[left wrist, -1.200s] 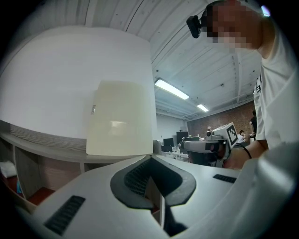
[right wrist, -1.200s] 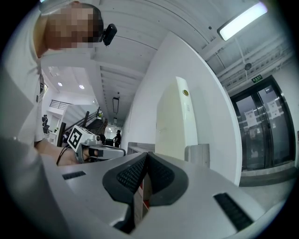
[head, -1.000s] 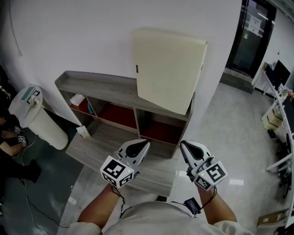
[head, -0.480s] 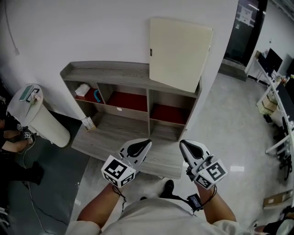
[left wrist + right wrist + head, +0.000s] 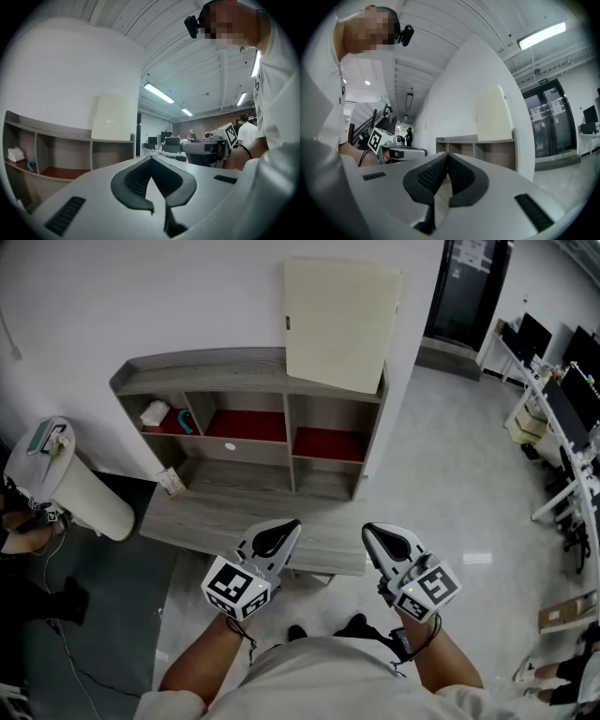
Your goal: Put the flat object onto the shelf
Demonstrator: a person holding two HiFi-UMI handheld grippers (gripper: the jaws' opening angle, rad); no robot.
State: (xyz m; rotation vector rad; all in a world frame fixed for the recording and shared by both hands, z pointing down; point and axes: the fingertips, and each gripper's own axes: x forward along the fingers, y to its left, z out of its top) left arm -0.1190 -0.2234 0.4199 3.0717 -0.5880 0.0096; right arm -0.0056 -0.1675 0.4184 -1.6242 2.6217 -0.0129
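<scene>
The flat object, a cream board (image 5: 339, 322), stands upright on top of the grey wooden shelf (image 5: 202, 371), leaning on the white wall at the shelf's right end. Both grippers are held close to my body, well short of the shelf. My left gripper (image 5: 286, 526) is shut with nothing in it, and my right gripper (image 5: 368, 531) is shut and empty too. In the left gripper view the board (image 5: 114, 117) rests on the shelf (image 5: 47, 129) beyond the closed jaws (image 5: 149, 159). In the right gripper view the board (image 5: 494, 119) shows above the shelf (image 5: 473, 138), past the closed jaws (image 5: 446, 155).
A low grey platform (image 5: 234, 521) lies in front of the shelf. A white cloth (image 5: 155, 412) and a blue item (image 5: 187, 420) sit in the left cubby. A white cylinder (image 5: 66, 479) stands at the left. Desks (image 5: 562, 409) line the right side.
The shelf and board have shifted up and left in the head view and look farther off, as if I stepped back. Both grippers stay shut and in place.
</scene>
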